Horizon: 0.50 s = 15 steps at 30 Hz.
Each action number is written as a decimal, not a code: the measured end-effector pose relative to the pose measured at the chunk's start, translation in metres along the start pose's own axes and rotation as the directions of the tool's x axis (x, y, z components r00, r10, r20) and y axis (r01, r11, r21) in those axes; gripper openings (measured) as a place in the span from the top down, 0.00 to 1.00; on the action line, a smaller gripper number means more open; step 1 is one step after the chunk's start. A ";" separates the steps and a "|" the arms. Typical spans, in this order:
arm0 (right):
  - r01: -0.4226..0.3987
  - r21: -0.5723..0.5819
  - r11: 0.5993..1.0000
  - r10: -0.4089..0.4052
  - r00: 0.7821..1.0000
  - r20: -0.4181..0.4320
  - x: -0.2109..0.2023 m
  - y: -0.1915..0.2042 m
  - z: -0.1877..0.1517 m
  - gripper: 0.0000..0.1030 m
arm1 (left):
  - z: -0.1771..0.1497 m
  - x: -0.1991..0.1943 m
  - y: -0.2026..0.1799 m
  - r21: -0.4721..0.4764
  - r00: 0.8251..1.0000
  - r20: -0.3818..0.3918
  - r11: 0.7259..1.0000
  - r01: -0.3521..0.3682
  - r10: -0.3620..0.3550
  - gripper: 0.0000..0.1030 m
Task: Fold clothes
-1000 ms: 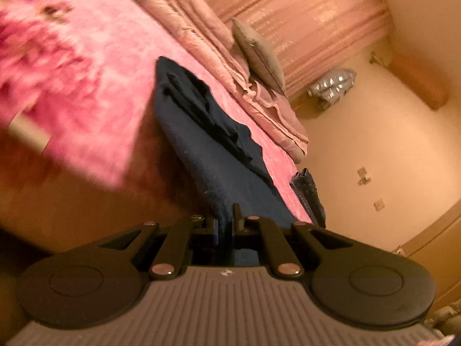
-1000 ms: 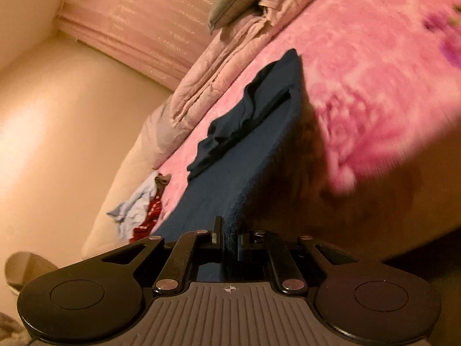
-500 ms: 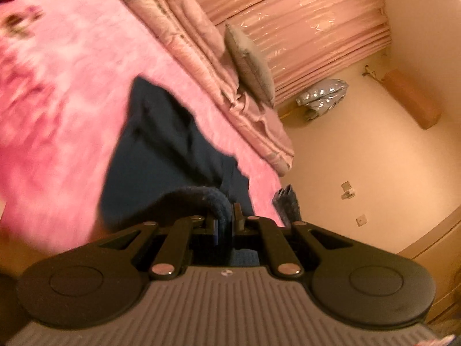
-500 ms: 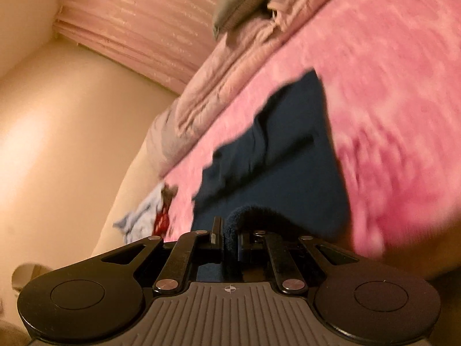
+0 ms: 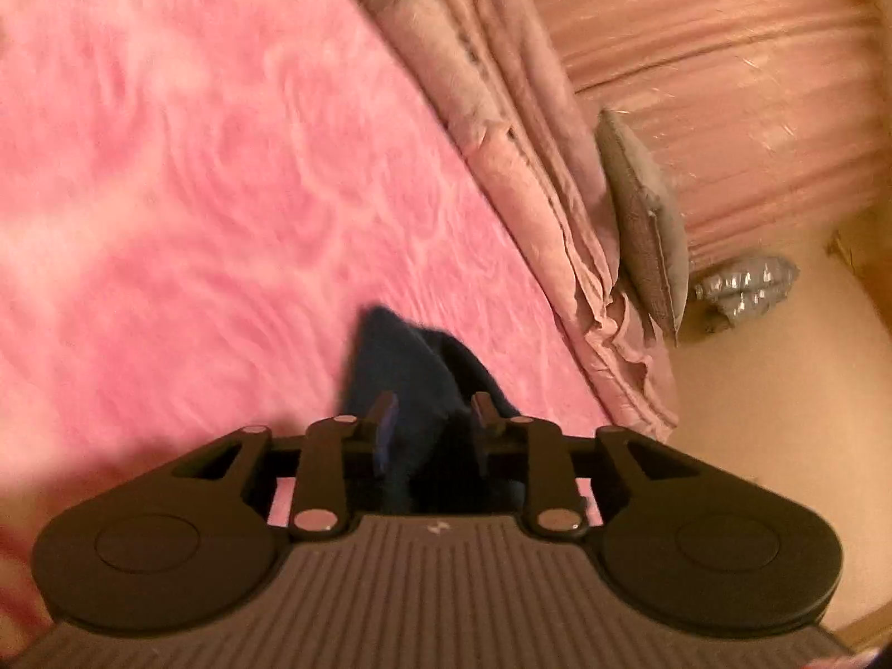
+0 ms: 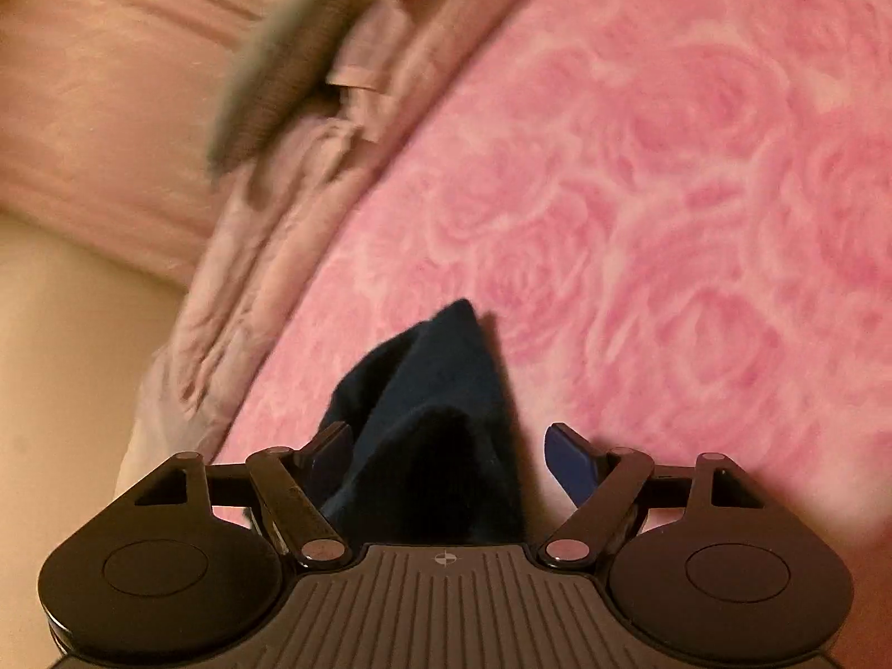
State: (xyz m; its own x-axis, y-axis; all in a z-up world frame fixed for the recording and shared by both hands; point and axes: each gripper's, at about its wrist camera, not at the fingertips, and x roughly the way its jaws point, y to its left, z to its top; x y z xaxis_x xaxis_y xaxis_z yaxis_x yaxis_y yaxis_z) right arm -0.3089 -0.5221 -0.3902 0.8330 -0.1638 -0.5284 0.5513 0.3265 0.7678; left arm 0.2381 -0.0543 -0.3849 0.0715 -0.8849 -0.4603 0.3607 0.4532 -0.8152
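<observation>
The dark navy garment lies on the pink rose-patterned blanket right ahead of both my grippers, bunched into a soft peak that reaches back between the fingers of each. My left gripper is opening; its jaws stand a little apart with the cloth between them, and I cannot see either pad pressing on it. My right gripper is opening too, wider, its blue pads clear of the fabric on both sides.

I judge this to be the release at the end of a fold. To do it well, I should let both jaws spread fully before drawing back, so no fuzzy knit catches on a pad and drags the top layer askew. Pulling straight back along the fingers, low and level, should keep the edge where it lies. The hump looks lofty rather than flat, so pressing it down afterwards may help.

Beyond the left gripper and to its right, a rumpled mauve quilt and a grey cushion edge the bed, well clear of the work.
</observation>
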 end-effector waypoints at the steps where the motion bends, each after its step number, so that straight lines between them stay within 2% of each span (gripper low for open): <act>1: 0.000 -0.063 0.998 0.001 1.000 0.009 -0.007 -0.001 -0.002 0.24 | 0.000 -0.006 0.002 0.056 1.000 0.007 0.998 -0.005 0.004 0.78; 3: 0.015 -0.212 0.977 -0.009 0.999 0.031 -0.021 0.000 -0.011 0.24 | -0.006 -0.017 0.001 0.194 1.000 -0.003 0.981 -0.010 0.011 0.78; 5: 0.054 -0.351 0.935 -0.044 0.998 0.038 -0.028 0.001 -0.021 0.24 | -0.014 -0.020 -0.004 0.334 0.999 -0.032 0.942 -0.016 0.028 0.78; 7: 0.088 -0.490 0.868 -0.077 0.996 0.042 -0.028 0.008 -0.032 0.24 | -0.026 -0.019 -0.012 0.486 0.996 -0.067 0.874 -0.012 0.051 0.78; 9: 0.101 -0.602 0.792 -0.094 0.995 0.044 -0.023 0.015 -0.043 0.24 | -0.037 -0.012 -0.025 0.591 0.995 -0.077 0.807 0.001 0.055 0.78; 11: 0.101 -0.694 0.712 -0.098 0.994 0.045 -0.017 0.022 -0.053 0.24 | -0.042 -0.003 -0.036 0.659 0.997 -0.062 0.752 0.009 0.042 0.78; 14: 0.076 -0.791 0.607 -0.057 0.997 0.052 0.000 0.036 -0.064 0.24 | -0.045 0.012 -0.047 0.732 1.000 -0.017 0.681 -0.001 0.021 0.72; 15: 0.063 -0.804 0.591 -0.045 0.998 0.045 0.010 0.040 -0.063 0.24 | -0.044 0.018 -0.051 0.753 1.000 -0.008 0.658 -0.004 0.015 0.72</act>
State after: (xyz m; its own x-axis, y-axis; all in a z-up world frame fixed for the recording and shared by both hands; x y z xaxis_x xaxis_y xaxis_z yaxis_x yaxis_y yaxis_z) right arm -0.2818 -0.4515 -0.3874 0.8088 -0.2201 -0.5453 0.3408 0.9312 0.1295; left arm 0.1795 -0.0884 -0.3670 0.0692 -0.8770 -0.4755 0.9374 0.2202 -0.2697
